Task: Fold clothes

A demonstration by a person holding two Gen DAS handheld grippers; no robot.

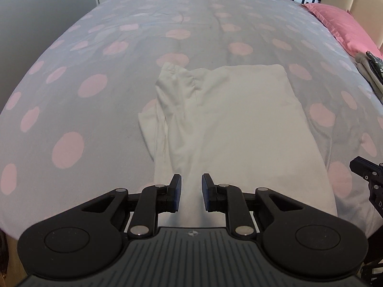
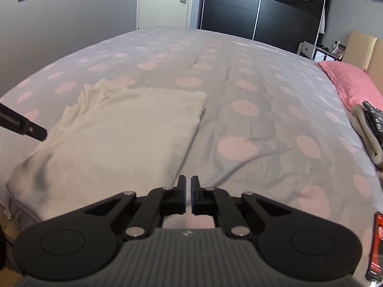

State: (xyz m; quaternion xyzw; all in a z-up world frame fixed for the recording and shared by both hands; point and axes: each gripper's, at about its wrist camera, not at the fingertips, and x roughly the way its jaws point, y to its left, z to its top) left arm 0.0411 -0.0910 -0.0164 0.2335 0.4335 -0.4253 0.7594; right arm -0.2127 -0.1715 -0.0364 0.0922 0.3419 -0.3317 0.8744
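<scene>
Dotted bed [image 1: 71,83]: cream garment [image 1: 234,119], pink pillow [image 1: 344,26]

One white garment [image 1: 229,119] lies partly folded on one bed [image 1: 95,47]. One pink pillow [image 1: 344,26] sits at the far right, with one stack of folded clothes [image 2: 368,131] near it. Two tools are present: the left tool [image 1: 191,192] and the right tool [image 2: 188,195].

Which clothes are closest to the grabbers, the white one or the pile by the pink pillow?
The white garment, spread on the bed just ahead of both grippers. The folded grey and dark pile lies far off to the right, beside the pink pillow.
</scene>
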